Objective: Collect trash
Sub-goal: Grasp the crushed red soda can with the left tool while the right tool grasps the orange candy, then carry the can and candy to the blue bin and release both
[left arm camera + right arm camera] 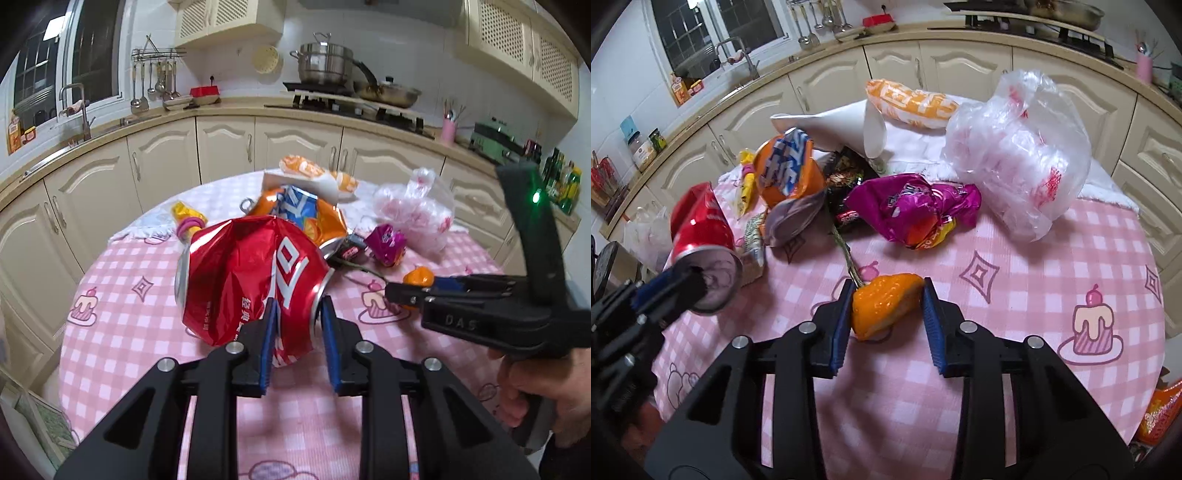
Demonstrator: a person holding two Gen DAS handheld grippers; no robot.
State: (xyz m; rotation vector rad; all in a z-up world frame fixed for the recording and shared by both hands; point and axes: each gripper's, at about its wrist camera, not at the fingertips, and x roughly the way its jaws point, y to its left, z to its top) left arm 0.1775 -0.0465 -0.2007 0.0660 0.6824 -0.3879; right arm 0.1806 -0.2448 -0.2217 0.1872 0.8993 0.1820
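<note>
The left hand-held gripper (295, 314) pinches the rim end of a crushed red soda can (243, 280), lifted above the pink-checked worktop (122, 354). The right hand-held gripper (886, 299) has its pads closed against an orange peel piece (884, 306) lying on the worktop. Only the right view shows the dried stem (844, 251) behind the peel; only the left shows the hand (546, 391) gripping the handle.

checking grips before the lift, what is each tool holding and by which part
Left tool pinches the crushed red can at its bottom rim. Right tool clamps the orange peel across its sides.
</note>
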